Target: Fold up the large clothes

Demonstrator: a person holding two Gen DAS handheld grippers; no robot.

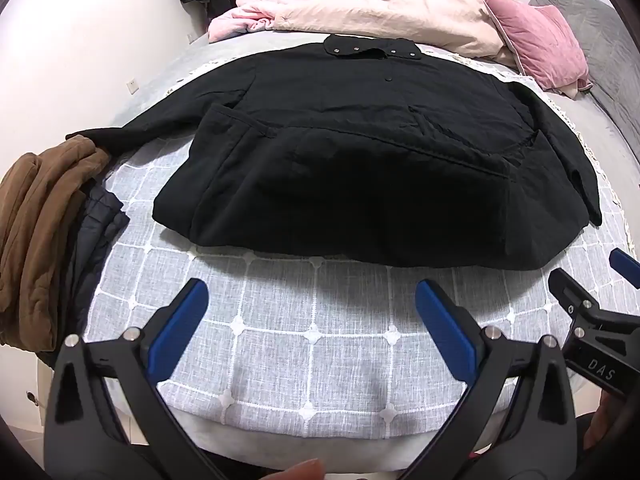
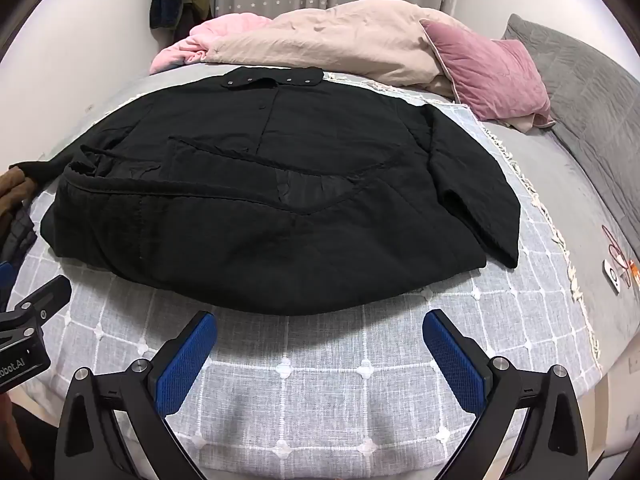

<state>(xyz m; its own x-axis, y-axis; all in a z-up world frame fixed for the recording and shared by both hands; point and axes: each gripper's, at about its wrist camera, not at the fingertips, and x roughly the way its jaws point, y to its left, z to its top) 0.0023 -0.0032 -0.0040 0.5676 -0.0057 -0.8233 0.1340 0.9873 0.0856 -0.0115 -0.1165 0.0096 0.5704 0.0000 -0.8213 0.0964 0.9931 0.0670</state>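
Observation:
A large black jacket point(image 1: 360, 152) point(image 2: 260, 200) lies spread flat on the grey checked bedspread point(image 1: 312, 328) point(image 2: 320, 380), collar with snaps at the far end, both sleeves out to the sides. My left gripper point(image 1: 312, 292) hovers open above the bedspread just short of the jacket's hem, nothing between its blue pads point(image 1: 176, 324). My right gripper point(image 2: 320, 328) is likewise open and empty in front of the hem; it also shows at the right edge of the left wrist view point(image 1: 592, 280). The left gripper's side point(image 2: 36, 312) appears at the left edge of the right wrist view.
A brown garment point(image 1: 40, 232) lies on a dark quilted one point(image 1: 96, 232) at the bed's left edge. A beige duvet point(image 1: 400, 12), pink blanket and pink pillow point(image 2: 488, 76) are piled beyond the collar. A grey quilted pillow point(image 2: 580, 92) and a small white device point(image 2: 612, 276) lie at right.

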